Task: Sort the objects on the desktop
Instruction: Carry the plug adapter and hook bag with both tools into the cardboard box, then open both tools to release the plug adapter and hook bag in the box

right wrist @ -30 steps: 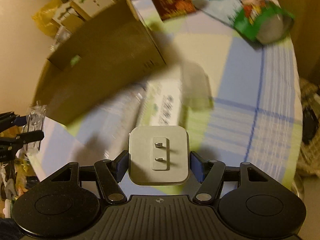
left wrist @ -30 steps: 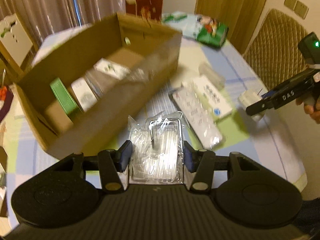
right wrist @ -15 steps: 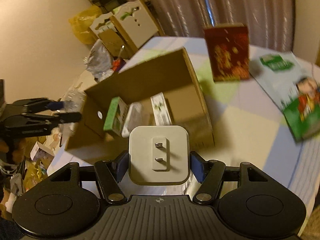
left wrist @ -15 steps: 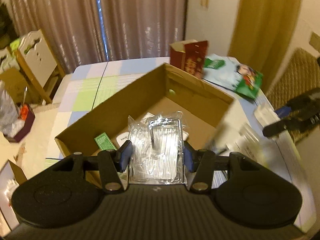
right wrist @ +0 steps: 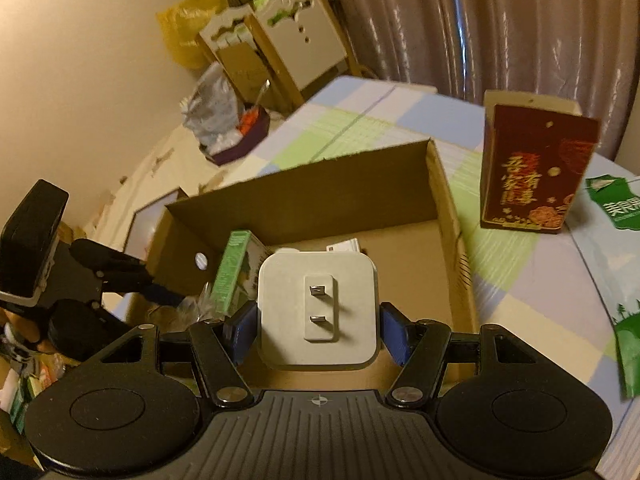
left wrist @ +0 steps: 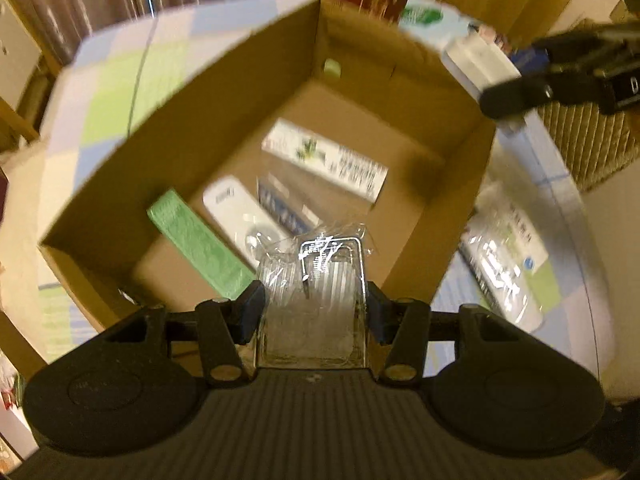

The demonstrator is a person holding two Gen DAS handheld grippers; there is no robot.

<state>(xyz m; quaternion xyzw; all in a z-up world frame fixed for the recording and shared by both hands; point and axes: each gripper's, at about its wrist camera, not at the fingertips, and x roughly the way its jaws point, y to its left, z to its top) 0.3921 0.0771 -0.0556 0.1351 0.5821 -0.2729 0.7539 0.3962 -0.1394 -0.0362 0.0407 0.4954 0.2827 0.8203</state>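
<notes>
Left wrist view: a brown cardboard box point(left wrist: 400, 92) is seen holding a green carton point(left wrist: 200, 240) and white packets. A crinkly clear plastic packet point(left wrist: 316, 300) is gripped by the left claw point(left wrist: 314, 312) above the box; a square white plug adapter point(right wrist: 318, 308) is held by the right claw point(right wrist: 318, 332).

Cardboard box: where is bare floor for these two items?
Cardboard box floor is bare along the far wall by the round hole and in the right corner. Crowded near-left: green box, white device, printed carton.

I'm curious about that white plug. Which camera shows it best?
The right wrist view: the white charger fills the centre, sharp, prongs facing the camera, clamped in the right gripper. The left wrist view shows it only small and blurred at the upper right.
</notes>
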